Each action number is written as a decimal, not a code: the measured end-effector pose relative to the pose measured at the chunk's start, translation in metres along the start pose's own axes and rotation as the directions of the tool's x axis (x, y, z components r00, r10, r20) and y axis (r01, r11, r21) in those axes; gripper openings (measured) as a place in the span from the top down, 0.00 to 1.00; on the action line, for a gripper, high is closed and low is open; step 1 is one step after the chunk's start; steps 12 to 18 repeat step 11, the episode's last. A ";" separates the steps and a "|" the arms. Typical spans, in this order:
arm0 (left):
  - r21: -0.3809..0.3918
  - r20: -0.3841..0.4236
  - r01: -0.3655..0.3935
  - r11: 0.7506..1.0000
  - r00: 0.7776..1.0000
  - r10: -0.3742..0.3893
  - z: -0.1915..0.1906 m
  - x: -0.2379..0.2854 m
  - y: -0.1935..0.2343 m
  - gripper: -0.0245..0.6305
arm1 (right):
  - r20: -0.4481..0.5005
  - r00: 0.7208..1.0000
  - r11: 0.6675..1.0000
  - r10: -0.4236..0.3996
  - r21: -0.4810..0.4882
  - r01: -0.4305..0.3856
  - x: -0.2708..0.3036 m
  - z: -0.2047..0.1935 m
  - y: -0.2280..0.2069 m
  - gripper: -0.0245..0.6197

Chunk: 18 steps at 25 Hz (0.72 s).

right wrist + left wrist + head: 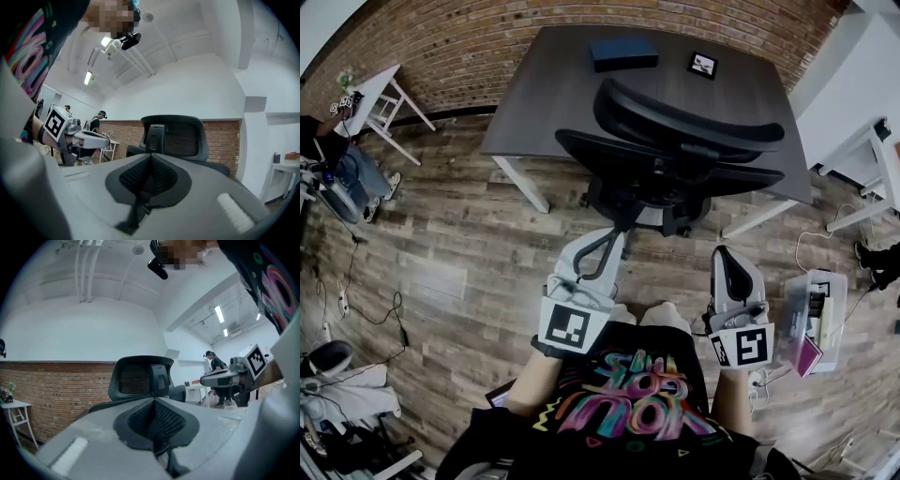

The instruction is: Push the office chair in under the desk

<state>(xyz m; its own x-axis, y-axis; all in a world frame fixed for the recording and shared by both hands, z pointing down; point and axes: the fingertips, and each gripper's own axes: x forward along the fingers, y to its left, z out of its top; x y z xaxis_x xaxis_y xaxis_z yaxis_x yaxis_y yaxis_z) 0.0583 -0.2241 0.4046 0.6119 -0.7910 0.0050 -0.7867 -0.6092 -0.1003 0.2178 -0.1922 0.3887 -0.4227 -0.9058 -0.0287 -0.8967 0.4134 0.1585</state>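
A black mesh office chair [675, 155] stands at the near edge of the dark grey desk [534, 84], its back and headrest toward me and its base [637, 208] on the wood floor. My left gripper [607, 242] is shut and empty, its tip just short of the chair's base and lower back. My right gripper [725, 255] is also shut and empty, farther right and clear of the chair. In the left gripper view the closed jaws [153, 401] point at the headrest [136, 378]. The right gripper view shows its shut gripper [149, 157] below the headrest [180, 136].
A blue box [623, 52] and a small framed card [703, 64] lie on the desk. White tables stand at the left [380, 103] and right [872, 159]. A clear plastic bin [816, 319] sits on the floor by my right side. Cables [389, 314] run along the left.
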 end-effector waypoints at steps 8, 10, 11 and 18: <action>0.006 0.003 -0.002 1.000 1.000 0.002 -0.001 0.003 0.001 0.96 | 0.004 1.000 1.000 -0.011 0.010 0.011 0.001 -0.001 -0.004 0.97; 0.013 0.004 0.001 1.000 1.000 -0.001 -0.002 0.003 0.001 0.96 | 0.005 1.000 1.000 -0.009 0.014 0.009 0.002 -0.001 -0.004 0.97; 0.015 0.004 0.002 1.000 1.000 -0.002 -0.002 0.004 0.001 0.96 | 0.006 1.000 1.000 -0.009 0.016 0.008 0.002 -0.002 -0.004 0.97; 0.015 0.004 0.002 1.000 1.000 -0.002 -0.002 0.004 0.001 0.96 | 0.006 1.000 1.000 -0.009 0.016 0.008 0.002 -0.002 -0.004 0.97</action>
